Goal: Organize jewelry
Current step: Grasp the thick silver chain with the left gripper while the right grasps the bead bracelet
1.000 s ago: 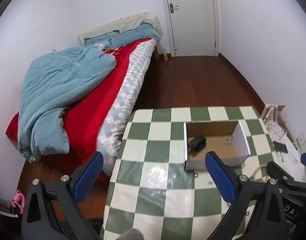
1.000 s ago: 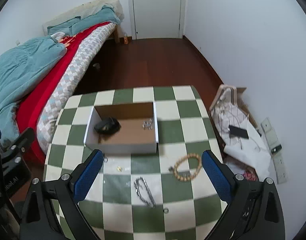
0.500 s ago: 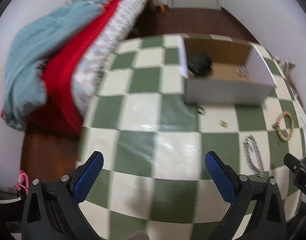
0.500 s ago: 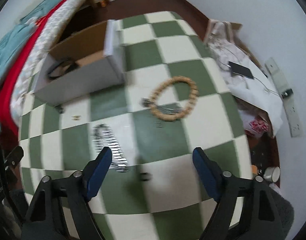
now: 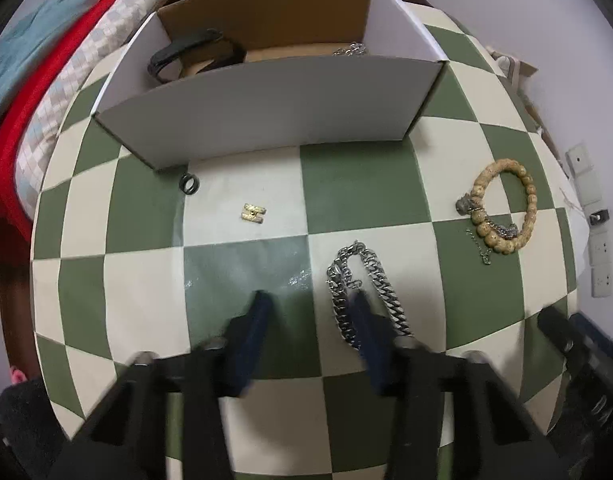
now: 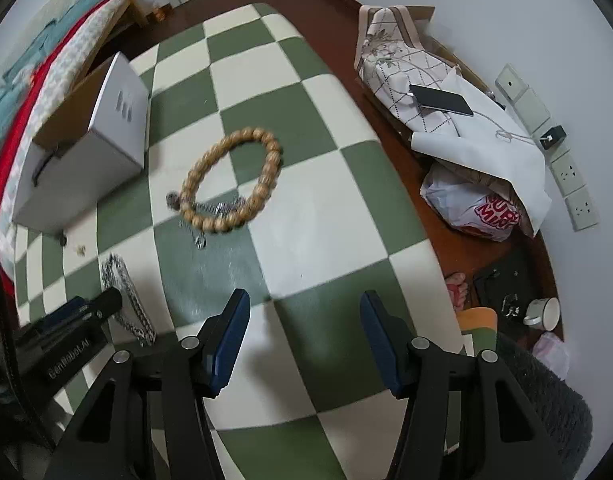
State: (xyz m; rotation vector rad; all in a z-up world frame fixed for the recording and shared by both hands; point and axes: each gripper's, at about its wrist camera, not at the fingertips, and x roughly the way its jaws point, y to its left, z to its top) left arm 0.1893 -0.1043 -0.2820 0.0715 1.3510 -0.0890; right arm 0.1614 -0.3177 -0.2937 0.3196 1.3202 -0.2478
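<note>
Left wrist view: ahead of the left tool [image 5: 308, 300], an open white cardboard box [image 5: 266, 108] holds a black band [image 5: 194, 54] and a small silver chain [image 5: 350, 49]. The left tool's jaws are parted, its right finger overlapping a chunky silver link chain [image 5: 382, 284] on the green-and-cream checkered tabletop [image 5: 366, 192]. The right tool [image 6: 304, 304] gapes wide, holding nothing, with a wooden bead bracelet [image 6: 234, 178] ahead of it, to the left.
</note>
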